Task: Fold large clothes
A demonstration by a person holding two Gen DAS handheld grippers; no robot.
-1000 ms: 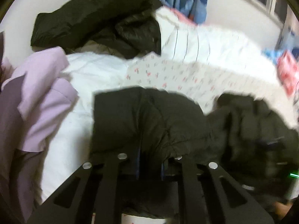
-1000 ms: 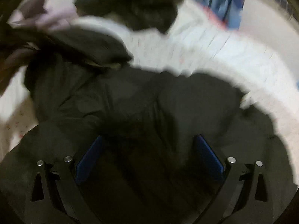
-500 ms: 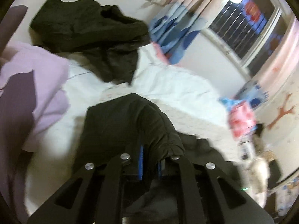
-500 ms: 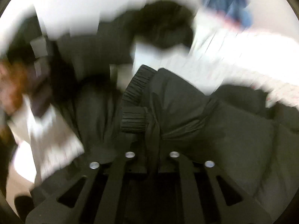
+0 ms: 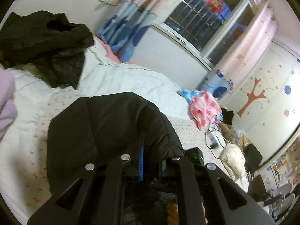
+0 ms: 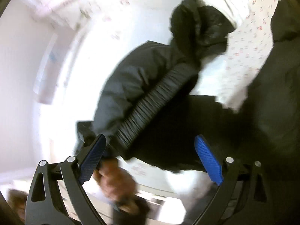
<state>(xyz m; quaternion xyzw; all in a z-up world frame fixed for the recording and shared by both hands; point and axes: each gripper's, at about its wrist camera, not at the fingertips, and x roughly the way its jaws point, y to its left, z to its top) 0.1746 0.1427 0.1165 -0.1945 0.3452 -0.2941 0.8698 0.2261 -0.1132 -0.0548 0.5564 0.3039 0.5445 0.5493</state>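
While my left hand-held gripper [image 5: 150, 161] stays pinched tight on the black jacket [image 5: 112, 131], lifted above the bed [image 5: 28, 150], I judge I'm mid-fold. From the right view, my right hand-held gripper [image 6: 150, 157] has just sprung wide, the ribbed cuff [image 6: 155, 110] loose between its fingers; next it needs a fresh hold.

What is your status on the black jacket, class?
Left tongs shut on black jacket. Right tongs open, just released. Second dark jacket heaped on bed.

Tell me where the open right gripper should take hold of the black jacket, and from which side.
Probably the ribbed cuff. It is the firmest, narrowest part of the black jacket and lies slanted just ahead of the right gripper, whose fingers have just opened. Come straight forward so they close across the band. The left gripper stays shut on the jacket.
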